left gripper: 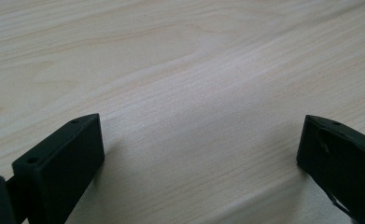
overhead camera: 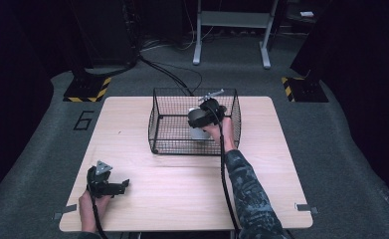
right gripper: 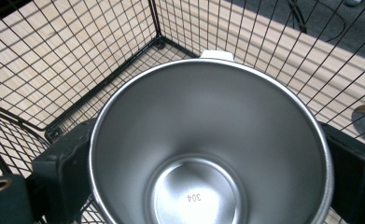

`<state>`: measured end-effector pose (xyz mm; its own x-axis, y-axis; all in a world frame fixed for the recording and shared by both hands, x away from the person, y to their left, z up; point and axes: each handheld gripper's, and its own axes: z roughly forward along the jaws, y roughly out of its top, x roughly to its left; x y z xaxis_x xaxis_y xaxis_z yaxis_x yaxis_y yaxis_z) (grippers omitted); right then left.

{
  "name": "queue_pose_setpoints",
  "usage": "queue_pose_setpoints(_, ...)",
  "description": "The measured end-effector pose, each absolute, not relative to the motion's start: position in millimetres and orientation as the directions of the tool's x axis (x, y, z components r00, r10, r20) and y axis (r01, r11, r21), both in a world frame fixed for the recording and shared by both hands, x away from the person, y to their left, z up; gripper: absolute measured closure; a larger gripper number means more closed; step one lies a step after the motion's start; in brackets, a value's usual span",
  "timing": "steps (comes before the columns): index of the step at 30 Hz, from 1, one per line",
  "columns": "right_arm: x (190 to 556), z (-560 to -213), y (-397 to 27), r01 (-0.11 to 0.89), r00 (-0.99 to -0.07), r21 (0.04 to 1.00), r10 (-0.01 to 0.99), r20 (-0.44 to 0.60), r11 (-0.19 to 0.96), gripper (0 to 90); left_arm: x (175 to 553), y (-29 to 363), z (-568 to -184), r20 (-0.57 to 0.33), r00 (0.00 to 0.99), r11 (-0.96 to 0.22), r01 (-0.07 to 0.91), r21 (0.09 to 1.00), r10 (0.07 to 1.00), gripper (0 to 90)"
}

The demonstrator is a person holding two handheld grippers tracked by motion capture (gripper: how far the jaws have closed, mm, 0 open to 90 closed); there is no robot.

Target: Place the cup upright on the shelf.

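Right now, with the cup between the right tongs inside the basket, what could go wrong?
1. The right tongs sit on either side of the steel cup. Its wall looks smooth and tapered, so it may slip if the grip is weak.
2. The basket has wire walls close around the cup. On a lift, the cup or the tongs could catch the mesh and drag the basket.
3. The left tongs are open over bare table, so nothing steadies the basket.
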<state>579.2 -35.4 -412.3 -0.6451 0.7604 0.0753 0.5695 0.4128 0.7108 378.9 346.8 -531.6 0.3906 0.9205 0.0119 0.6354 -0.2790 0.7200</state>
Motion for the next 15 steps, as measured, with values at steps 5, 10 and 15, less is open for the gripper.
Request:
queue_pose_setpoints(5,580,-417,-35,0.575,-0.644,0.704,0.761,0.075,0.417,5.9,379,347,-532,0.012,0.390,-0.279,0.636,0.720,0.921,0.7)
queue_pose_setpoints(10,579,-423,-31,0.593,-0.636,0.695,0.766,0.094,0.407,5.9,379,347,-532,0.011,0.390,-0.278,0.636,0.720,0.921,0.6)
queue_pose_setpoints(15,579,-424,-29,0.601,-0.633,0.682,0.769,0.089,0.416,5.9,379,347,-532,0.012,0.392,-0.279,0.633,0.722,0.920,0.6)
